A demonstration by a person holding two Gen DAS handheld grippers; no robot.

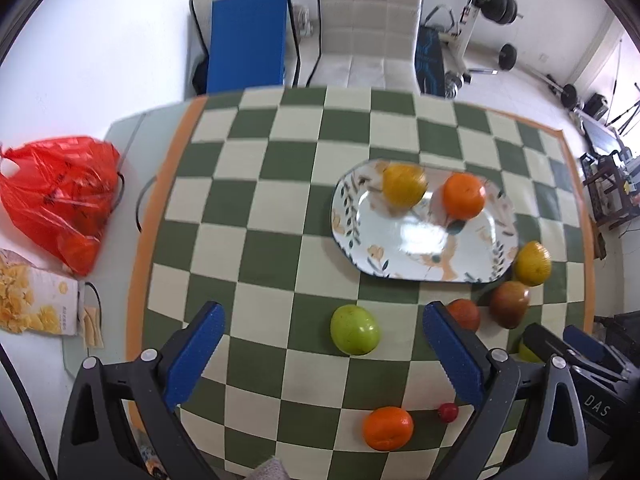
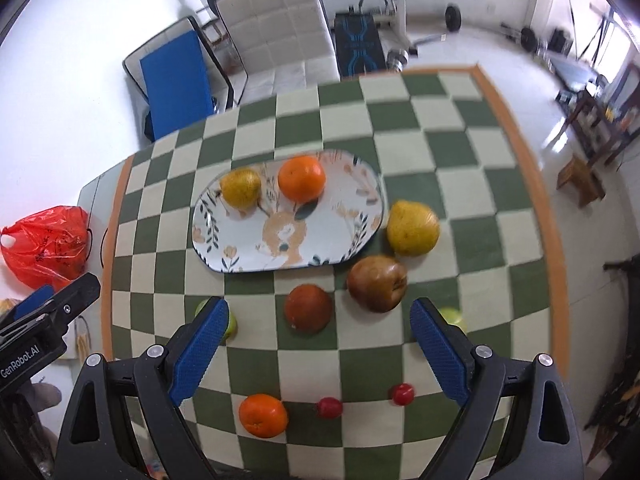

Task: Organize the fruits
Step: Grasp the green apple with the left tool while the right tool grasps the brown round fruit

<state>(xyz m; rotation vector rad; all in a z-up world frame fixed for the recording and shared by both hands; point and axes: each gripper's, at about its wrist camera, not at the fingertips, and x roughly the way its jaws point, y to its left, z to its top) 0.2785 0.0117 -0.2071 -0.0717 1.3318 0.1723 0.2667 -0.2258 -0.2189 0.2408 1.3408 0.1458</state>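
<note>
A floral oval plate (image 1: pixel 404 236) (image 2: pixel 248 248) on the checkered cloth holds a yellow fruit (image 1: pixel 404 185) (image 2: pixel 241 187) and an orange (image 1: pixel 464 195) (image 2: pixel 301 178). Beside the plate lie a yellow pear (image 2: pixel 413 227) (image 1: pixel 532 263), a brown apple (image 2: pixel 377 283) (image 1: pixel 510 304) and a dark red fruit (image 2: pixel 308 308) (image 1: pixel 465 313). A green apple (image 1: pixel 354 335) (image 2: pixel 230 326) lies between my left gripper's fingers. My left gripper (image 1: pixel 320 354) is open above it. My right gripper (image 2: pixel 318 346) is open, empty, above the dark red fruit. Nearer lie an orange (image 1: pixel 387 428) (image 2: pixel 263 415) and small red fruits (image 2: pixel 329 407) (image 2: pixel 401 393).
A red plastic bag (image 1: pixel 60 196) and a snack box (image 1: pixel 36 304) sit off the cloth at left. Another green fruit (image 2: pixel 453 317) lies behind the right finger. A white chair (image 1: pixel 368 28) stands past the table's far edge, with gym gear behind.
</note>
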